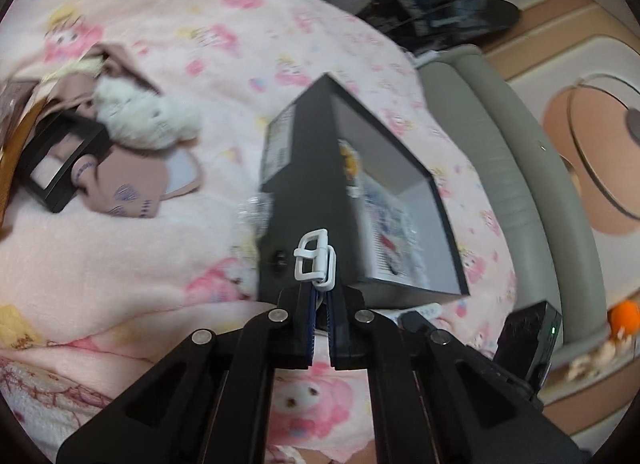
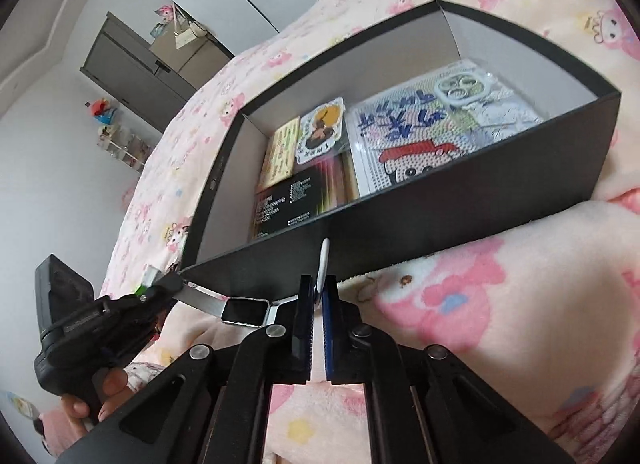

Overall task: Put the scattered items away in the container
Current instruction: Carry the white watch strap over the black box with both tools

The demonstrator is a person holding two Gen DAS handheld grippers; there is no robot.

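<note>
A black open box (image 1: 304,184) stands on a pink patterned blanket; it also shows in the right wrist view (image 2: 460,200). Inside lie a bead picture (image 2: 420,132), a sticker (image 2: 320,130) and cards. My left gripper (image 1: 319,296) is shut on a white plastic clip (image 1: 314,258), held against the box's near end. My right gripper (image 2: 319,296) is shut on a thin white item (image 2: 323,264), seen edge on, in front of the box's near wall. The left gripper unit, in a hand (image 2: 92,328), shows at lower left in the right wrist view.
On the blanket at left lie a brown cloth pouch (image 1: 132,180), a white fluffy toy (image 1: 144,116) and a small black frame (image 1: 60,160). A grey padded bed edge (image 1: 500,168) runs along the right. A black device (image 1: 528,340) sits by it.
</note>
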